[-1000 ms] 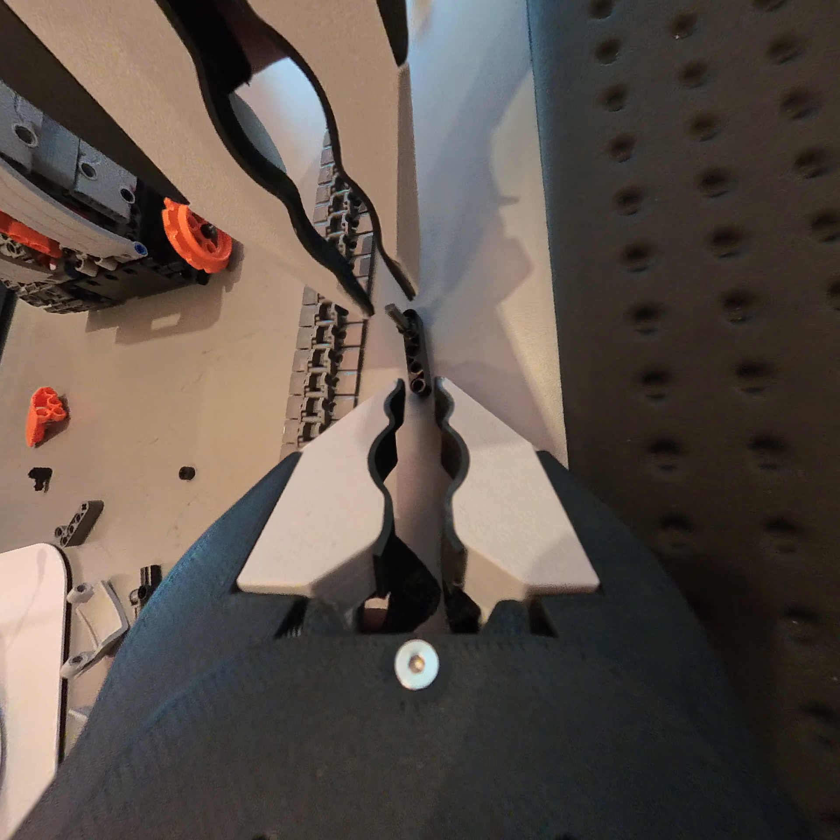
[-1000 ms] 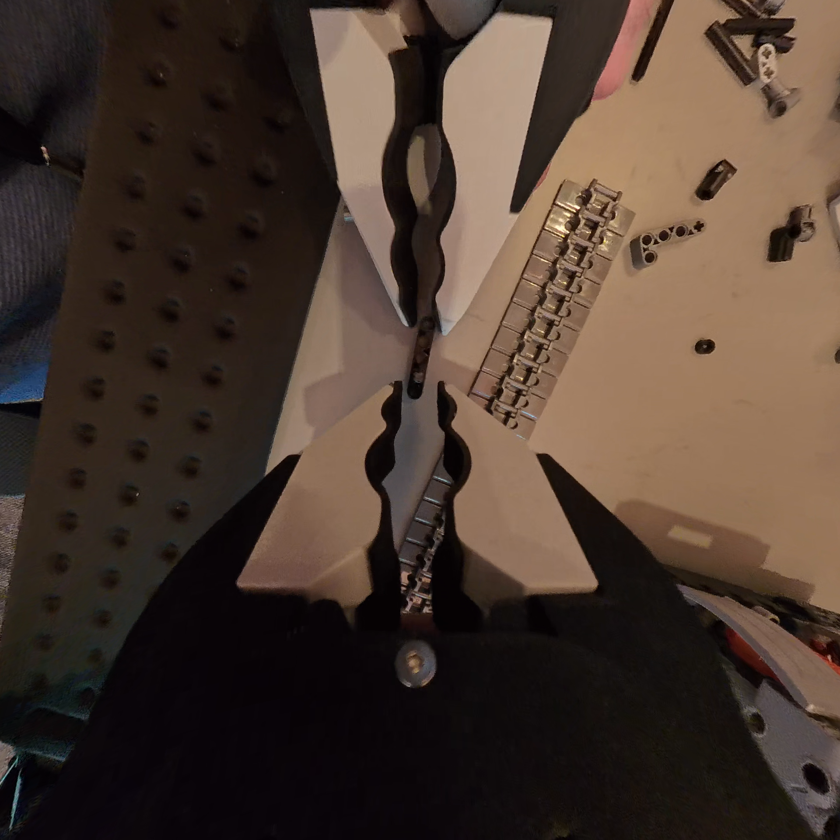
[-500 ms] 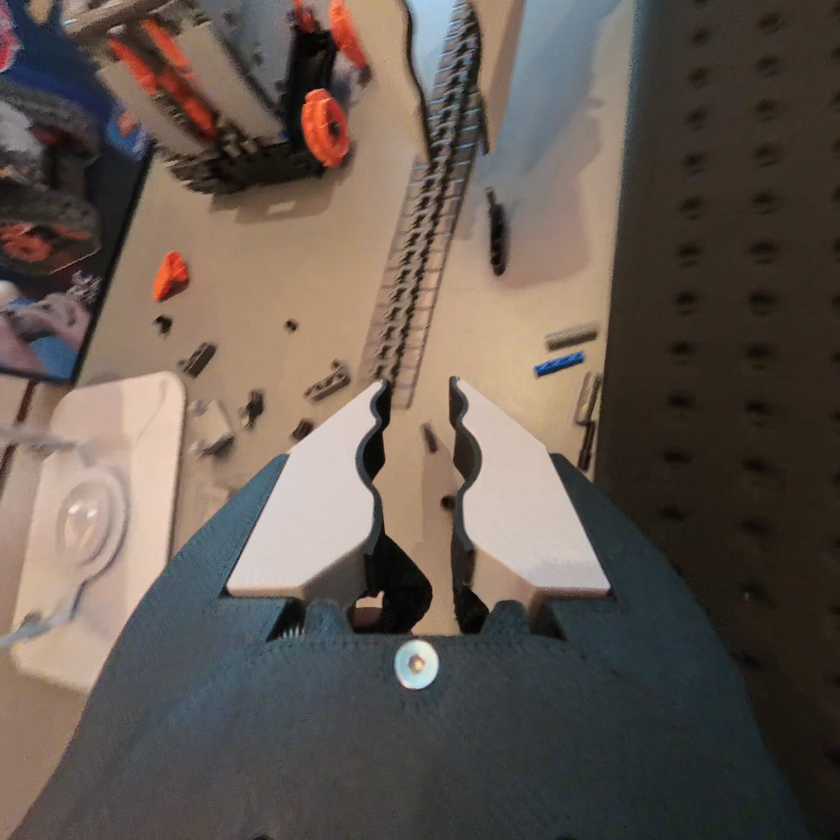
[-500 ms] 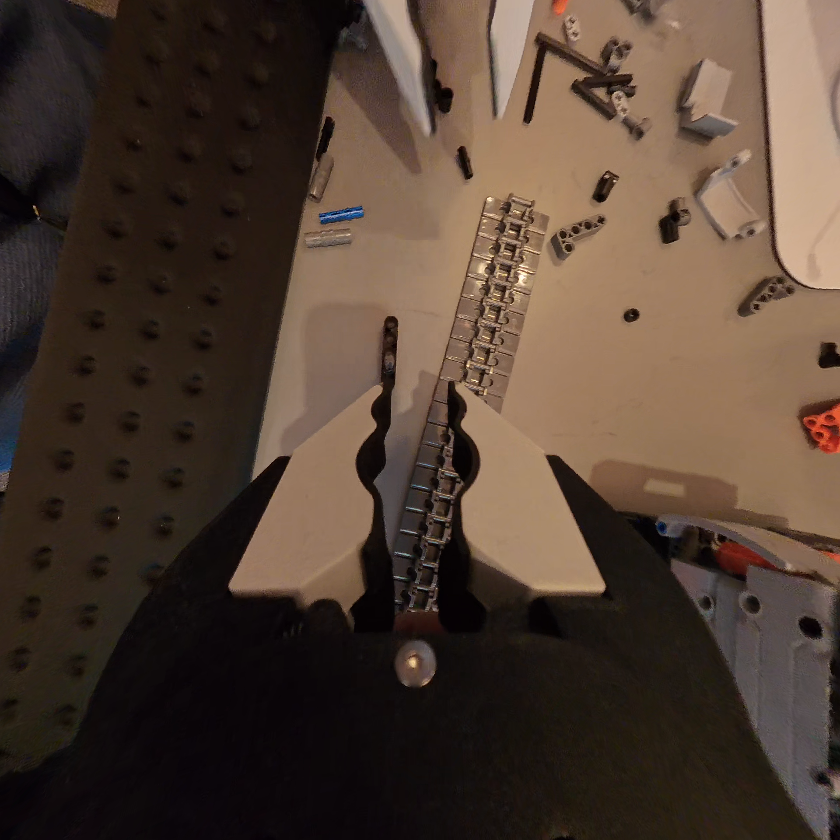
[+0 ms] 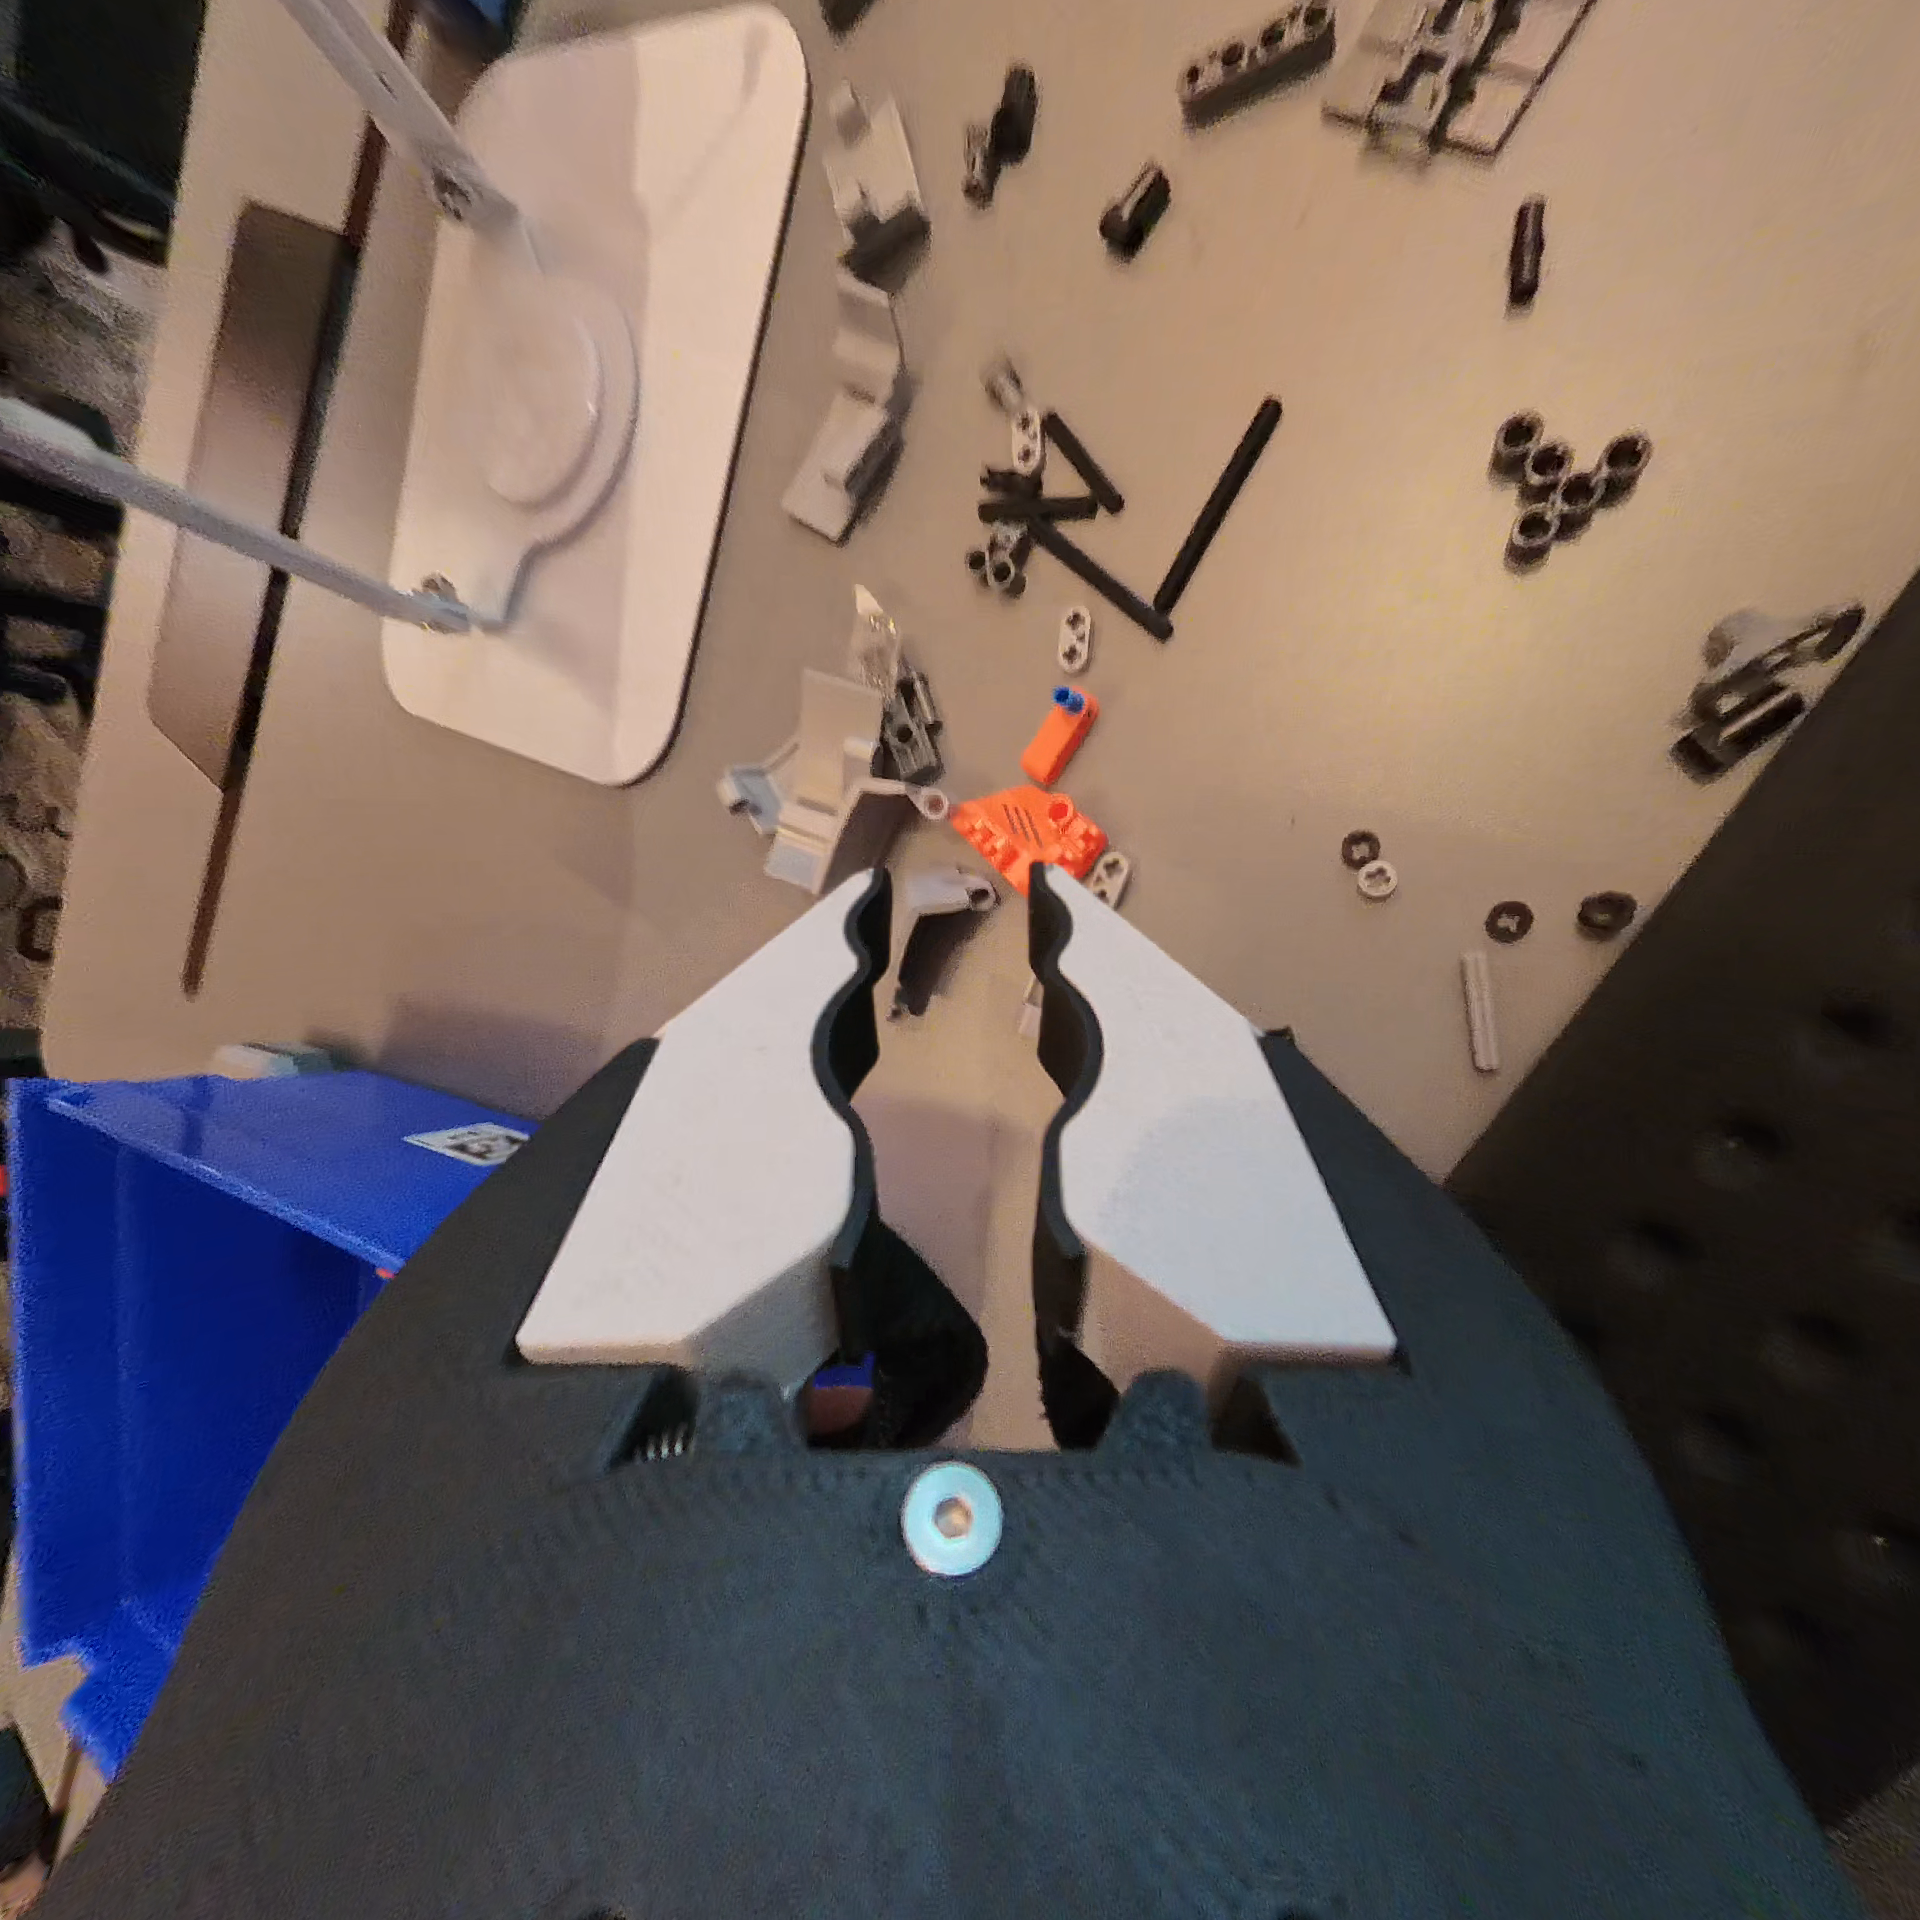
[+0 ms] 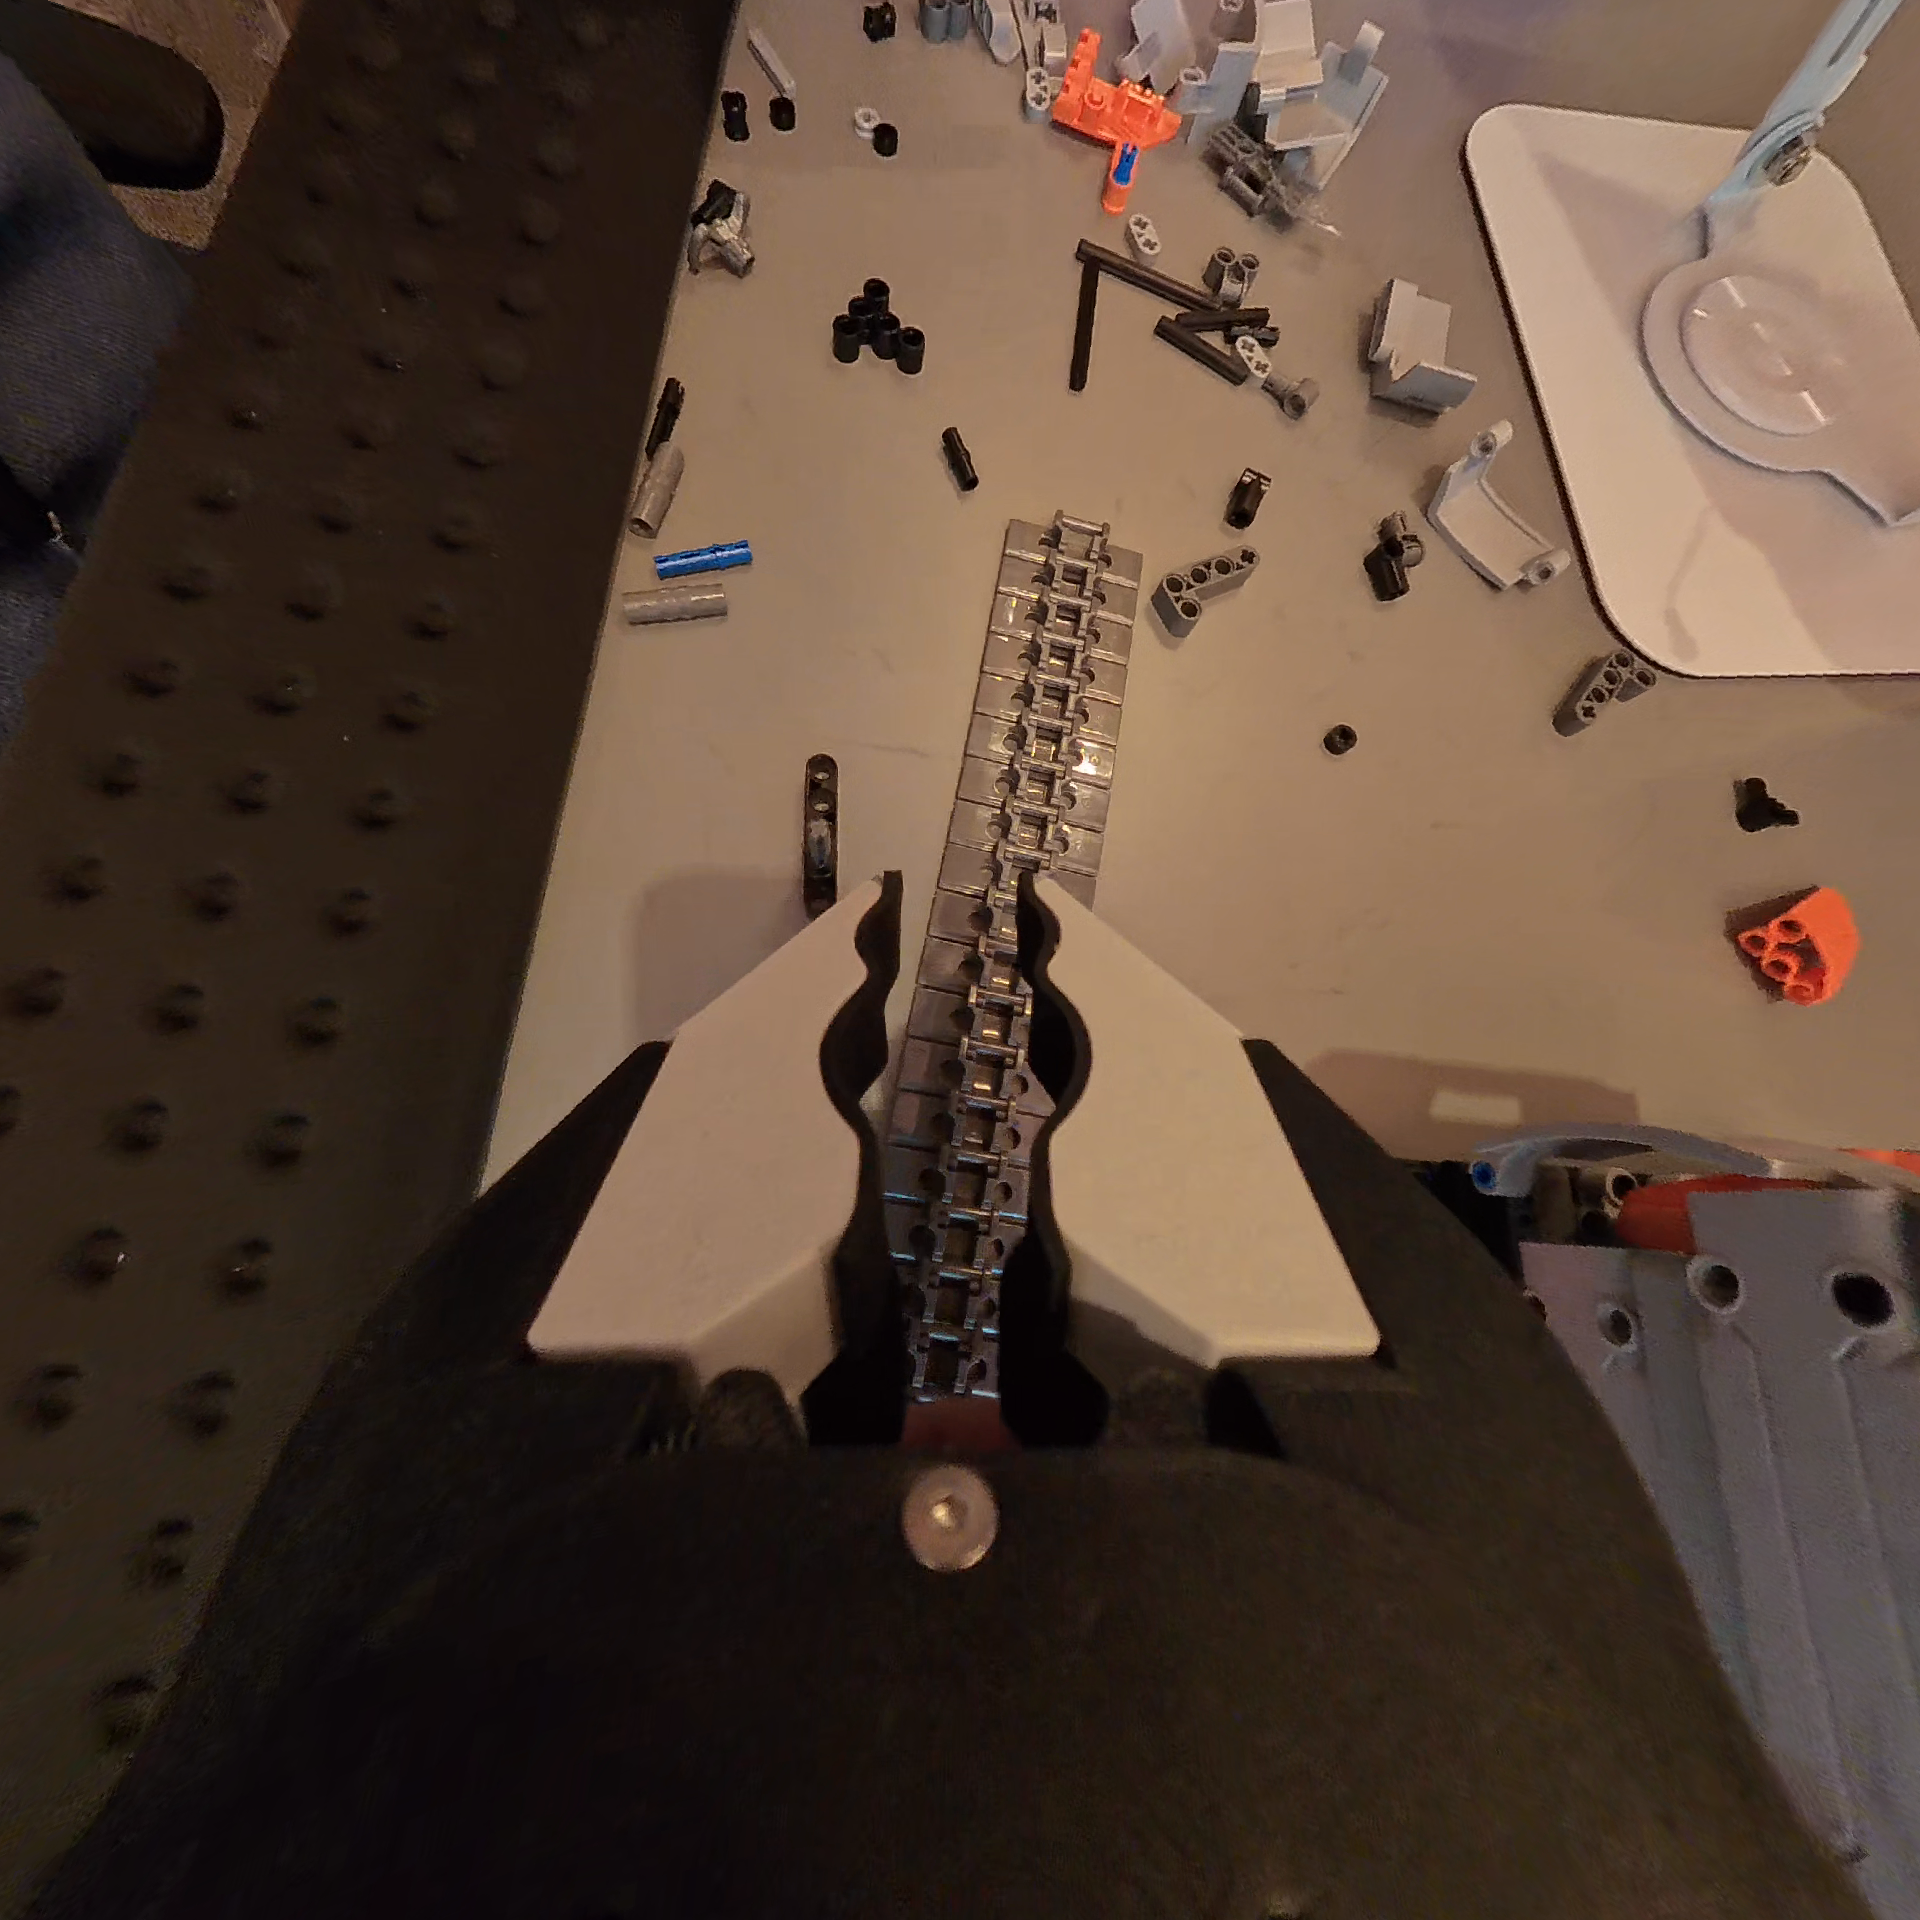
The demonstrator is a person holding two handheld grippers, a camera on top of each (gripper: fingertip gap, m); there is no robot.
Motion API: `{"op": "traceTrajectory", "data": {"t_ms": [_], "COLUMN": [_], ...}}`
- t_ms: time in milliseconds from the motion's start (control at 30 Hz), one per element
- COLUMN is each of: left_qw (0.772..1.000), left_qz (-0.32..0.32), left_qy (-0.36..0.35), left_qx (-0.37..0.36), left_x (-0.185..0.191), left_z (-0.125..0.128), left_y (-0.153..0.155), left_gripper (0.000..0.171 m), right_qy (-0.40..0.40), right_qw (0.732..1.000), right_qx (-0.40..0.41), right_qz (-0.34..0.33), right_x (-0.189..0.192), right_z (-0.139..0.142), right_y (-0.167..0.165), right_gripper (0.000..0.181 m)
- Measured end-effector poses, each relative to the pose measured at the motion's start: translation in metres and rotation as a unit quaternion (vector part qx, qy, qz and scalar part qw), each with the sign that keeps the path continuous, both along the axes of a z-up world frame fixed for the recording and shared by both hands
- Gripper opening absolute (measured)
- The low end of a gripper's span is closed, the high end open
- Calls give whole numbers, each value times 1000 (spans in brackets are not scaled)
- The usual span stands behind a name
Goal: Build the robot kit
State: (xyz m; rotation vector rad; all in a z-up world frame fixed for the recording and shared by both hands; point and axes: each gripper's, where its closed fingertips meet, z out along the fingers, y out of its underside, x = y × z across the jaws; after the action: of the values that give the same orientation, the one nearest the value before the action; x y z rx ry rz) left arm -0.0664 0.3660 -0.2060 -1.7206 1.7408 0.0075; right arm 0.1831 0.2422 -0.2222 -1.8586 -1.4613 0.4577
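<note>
The left tongs [image 5: 958,883], wavy-edged pale grey plastic in a black ribbed housing, stand spread and empty above the matte beige desk [image 5: 1351,727], nearest a flat orange studded plastic piece [image 5: 1029,831] just past their tips. Beside that piece lie a pale grey angular panel [image 5: 821,800] and thin black rod-shaped axles [image 5: 1216,509].

The right tongs [image 6: 958,883] are likewise spread, holding nothing, over a long dark grey linked plastic track [image 6: 1049,748] lying flat, its long axis running away from them. Only this view shows the track; a short black holed beam [image 6: 819,826] lies just left of it.
</note>
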Motion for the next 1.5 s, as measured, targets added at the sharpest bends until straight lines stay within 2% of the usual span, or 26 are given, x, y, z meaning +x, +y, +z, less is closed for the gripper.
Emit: {"op": "traceTrajectory", "data": {"t_ms": [100, 333, 500, 667, 733, 800, 833, 900, 967, 1033, 1100, 1200, 1267, 1300, 1367, 1500], "left_qw": [999, 998, 998, 997, 998, 995, 992, 991, 990, 986, 982, 974, 972, 969, 964, 956], "left_qz": [5, 10, 0, -36, -41, -53, -62, -63, -42, 23, 98, 197, 224, 238, 257, 272], "left_qy": [12, 37, 20, -5, -14, -34, -54, -93, -132, -158, -145, -88, -64, -54, -27, 7], "left_qx": [-49, -59, -58, -66, -53, -79, -91, -70, -20, 42, 66, 66, -12, -22, -65, -109], "left_x": [1, 4, 20, 49, 56, 57, 55, 42, 19, -18, -60, -117, -134, -142, -153, -162], "left_z": [-21, -50, -52, -53, -49, -36, -22, 15, 61, 102, 116, 100, 66, 54, 24, -14], "left_y": [-8, -2, -5, -26, -29, -41, -47, -45, -25, 19, 73, 156, 188, 206, 224, 242], "left_gripper": [29, 23, 10, 11, 24, 39, 47, 48, 46, 44, 42, 33, 40, 38, 44, 57], "right_qy": [2, 2, 3, 8, 11, 15, 18, 27, 37, 46, 52, 71, 72, 70, 70, 84], "right_qw": [1000, 1000, 1000, 1000, 1000, 1000, 1000, 1000, 999, 999, 999, 997, 997, 998, 998, 996], "right_qx": [-2, -5, -3, -9, -10, -11, -11, -11, -10, -11, -6, 5, 3, 1, -3, -13], "right_qz": [2, 4, 5, 2, 3, 4, 4, 4, 3, 1, -1, 9, 7, 6, 4, 5], "right_x": [0, 2, 3, 8, 9, 9, 9, 9, 10, 10, 12, 12, 14, 15, 17, 19], "right_z": [-3, -9, -10, -13, -14, -15, -15, -13, -11, -8, -6, -1, -2, -4, -7, -7], "right_y": [-1, 0, 0, 0, -1, -1, -1, -1, 0, 2, 4, 3, 4, 5, 5, 6], "right_gripper": [19, 19, 18, 18, 17, 18, 18, 17, 17, 17, 16, 9, 10, 10, 10, 10]}}
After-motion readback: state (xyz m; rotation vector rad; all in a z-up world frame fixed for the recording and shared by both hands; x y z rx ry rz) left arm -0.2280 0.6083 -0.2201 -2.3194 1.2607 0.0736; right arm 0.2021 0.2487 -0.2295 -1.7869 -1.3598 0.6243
